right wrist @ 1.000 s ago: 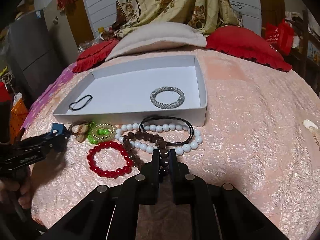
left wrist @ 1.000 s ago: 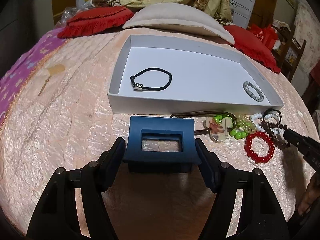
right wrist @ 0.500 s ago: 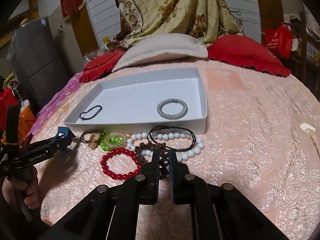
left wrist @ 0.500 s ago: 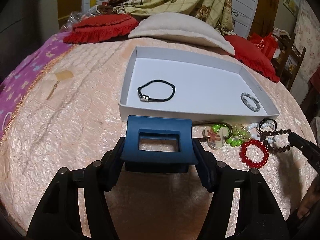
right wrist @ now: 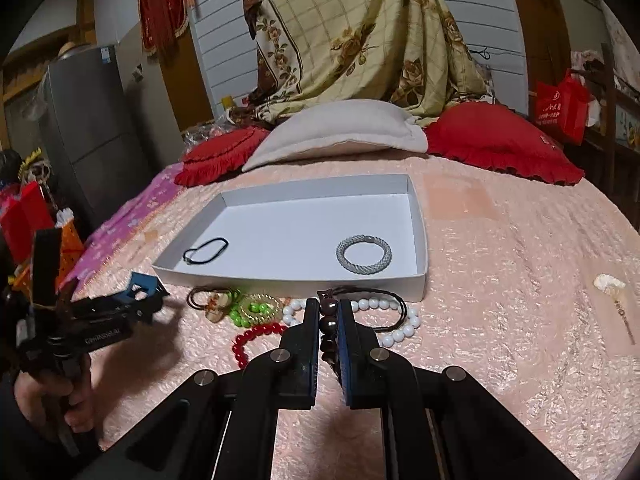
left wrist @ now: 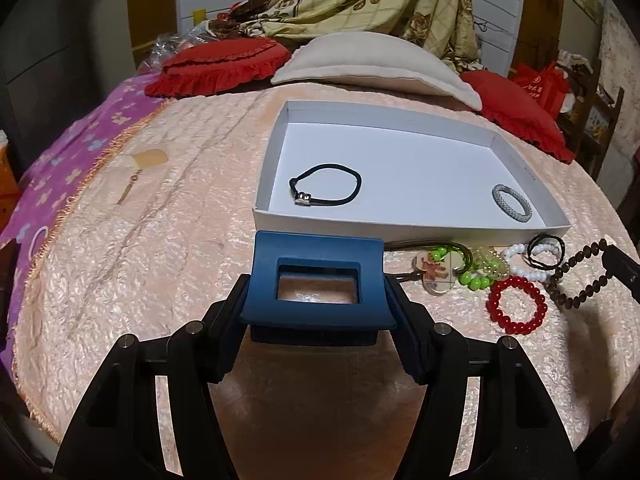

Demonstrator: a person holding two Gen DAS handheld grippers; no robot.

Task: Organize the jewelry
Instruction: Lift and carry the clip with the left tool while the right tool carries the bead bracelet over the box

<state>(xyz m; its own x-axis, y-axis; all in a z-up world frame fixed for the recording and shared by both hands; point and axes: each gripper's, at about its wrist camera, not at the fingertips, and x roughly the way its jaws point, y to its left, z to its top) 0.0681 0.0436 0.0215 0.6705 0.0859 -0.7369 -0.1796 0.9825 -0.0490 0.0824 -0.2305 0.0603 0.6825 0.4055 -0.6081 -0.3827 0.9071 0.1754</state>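
Note:
My left gripper [left wrist: 316, 300] is shut on a blue rectangular hair claw [left wrist: 316, 256], held above the pink bedspread just in front of the white tray [left wrist: 400, 120]. A black cord bracelet [left wrist: 326, 190] and a silver woven bangle [left wrist: 512, 209] lie in the tray. My right gripper [right wrist: 328, 312] is shut on a brown bead bracelet [right wrist: 329, 326], whose strand [left wrist: 580, 276] hangs from it. Below lie a red bead bracelet [right wrist: 256, 334], a white bead bracelet [right wrist: 400, 332], green beads [right wrist: 256, 310] and a pendant on a cord [left wrist: 436, 274].
A beige pillow [right wrist: 340, 132] and red cushions [right wrist: 500, 144] lie behind the tray. A purple cloth [left wrist: 60, 160] covers the bed's left side. A small pale item [right wrist: 610, 282] rests at the right. A hand [right wrist: 52, 396] grips the left tool.
My right gripper has risen, lifting the brown beads off the pile. My left gripper has tilted slightly with the blue claw still in it.

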